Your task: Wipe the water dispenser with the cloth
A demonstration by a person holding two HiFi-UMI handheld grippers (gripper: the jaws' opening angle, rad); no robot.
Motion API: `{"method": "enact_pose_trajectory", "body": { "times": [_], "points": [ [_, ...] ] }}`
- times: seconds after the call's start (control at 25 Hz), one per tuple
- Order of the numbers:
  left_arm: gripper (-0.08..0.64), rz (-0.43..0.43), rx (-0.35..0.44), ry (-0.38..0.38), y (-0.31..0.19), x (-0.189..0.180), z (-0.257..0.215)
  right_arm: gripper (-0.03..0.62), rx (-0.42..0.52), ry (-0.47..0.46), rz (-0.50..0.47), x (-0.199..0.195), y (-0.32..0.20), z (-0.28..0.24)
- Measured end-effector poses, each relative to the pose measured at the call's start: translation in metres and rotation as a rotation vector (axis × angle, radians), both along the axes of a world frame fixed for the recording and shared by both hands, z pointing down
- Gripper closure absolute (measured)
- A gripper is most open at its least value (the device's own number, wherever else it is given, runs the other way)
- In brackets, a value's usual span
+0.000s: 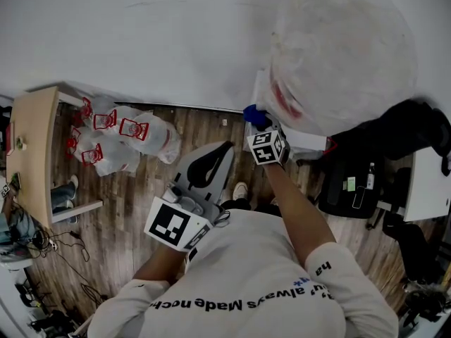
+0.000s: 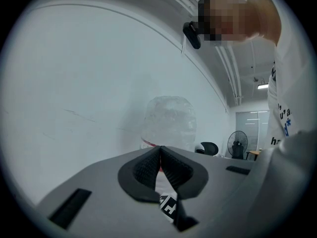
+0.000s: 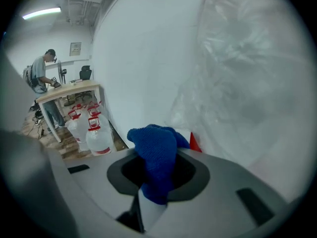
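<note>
Right gripper (image 3: 154, 168) was clamped on the blue cloth (image 3: 157, 144), with the plastic-wrapped dispenser bottle (image 3: 247, 73) close ahead, while the left gripper (image 2: 160, 156) had its jaws together, empty.

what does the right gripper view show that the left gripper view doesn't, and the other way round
Only the right gripper view: the blue cloth clamped in the right gripper, spare water jugs on the floor, and a wooden table with a person standing at it.
Only the left gripper view: the left gripper, jaws together on nothing, plus a fan and an office chair far off.
Both: the plastic-wrapped water bottle and the white wall.
</note>
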State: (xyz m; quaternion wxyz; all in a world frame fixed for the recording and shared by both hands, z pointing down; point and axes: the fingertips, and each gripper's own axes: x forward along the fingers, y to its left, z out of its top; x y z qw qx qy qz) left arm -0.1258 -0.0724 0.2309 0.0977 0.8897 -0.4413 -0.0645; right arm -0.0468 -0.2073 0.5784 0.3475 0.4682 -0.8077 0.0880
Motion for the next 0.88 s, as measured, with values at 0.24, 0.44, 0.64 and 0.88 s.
{"method": "enact_pose_trajectory", "body": {
  "times": [0.24, 0.44, 0.64, 0.88],
  "points": [
    [0.540, 0.009, 0.001, 0.002, 0.008, 0.003, 0.000, 0.500, -0.031, -0.014, -0.010, 0.000, 0.010, 0.002],
    [0.540, 0.014, 0.004, 0.000, 0.014, 0.006, -0.002, 0.500, -0.047, -0.027, -0.022, -0.002, 0.024, 0.003],
    [0.540, 0.021, 0.010, 0.000, 0.020, 0.010, -0.003, 0.501, -0.052, -0.029, -0.031, -0.002, 0.037, 0.005],
    [0.540, 0.031, 0.017, 0.002, 0.028, 0.015, -0.005, 0.502, -0.058, -0.034, -0.040, -0.003, 0.053, 0.006]
  ]
}}
